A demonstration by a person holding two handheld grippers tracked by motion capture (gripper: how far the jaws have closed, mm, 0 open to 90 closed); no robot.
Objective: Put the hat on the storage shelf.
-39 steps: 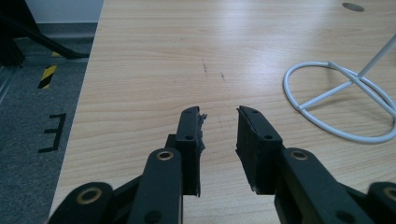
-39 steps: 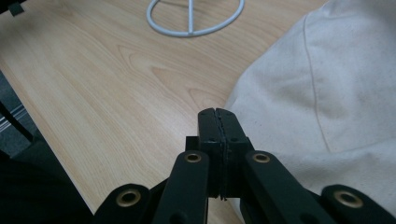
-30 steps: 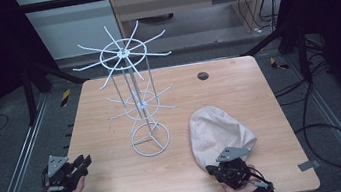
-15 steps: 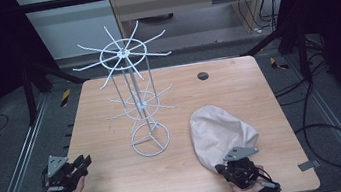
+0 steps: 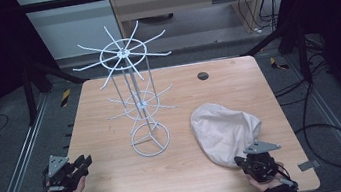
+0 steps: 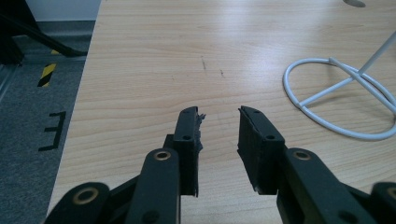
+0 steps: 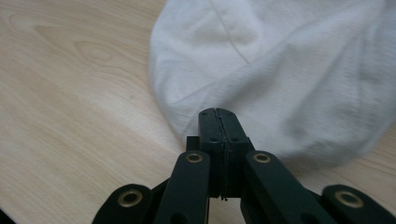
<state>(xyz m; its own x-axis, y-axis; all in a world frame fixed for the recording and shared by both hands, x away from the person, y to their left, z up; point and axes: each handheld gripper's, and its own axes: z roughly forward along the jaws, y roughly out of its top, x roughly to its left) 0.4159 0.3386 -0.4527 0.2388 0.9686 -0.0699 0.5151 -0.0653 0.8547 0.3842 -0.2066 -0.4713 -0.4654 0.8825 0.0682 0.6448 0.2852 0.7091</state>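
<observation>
A white cloth cap (image 5: 224, 131) lies crumpled on the right side of the wooden table (image 5: 100, 111). My right gripper (image 5: 240, 159) sits at the cap's near edge with its jaws shut. In the right gripper view the shut tips (image 7: 218, 112) rest against the cap (image 7: 280, 60), and no cloth shows between them. A white wire rack (image 5: 133, 96) with radiating hooks stands at the table's middle on a ring base (image 6: 336, 100). My left gripper (image 5: 86, 162) hovers over the front left corner, open (image 6: 218, 114), with nothing between its jaws.
A small dark round disc (image 5: 202, 76) lies near the table's far edge. Bare wood stretches between the two grippers. The rack's hooks spread wide above the table's centre. Dark floor with metal rails (image 5: 21, 162) and cables surrounds the table.
My right gripper has shifted a little to the right along the cap's near edge. The left gripper, the cap and the rack have stayed put.
</observation>
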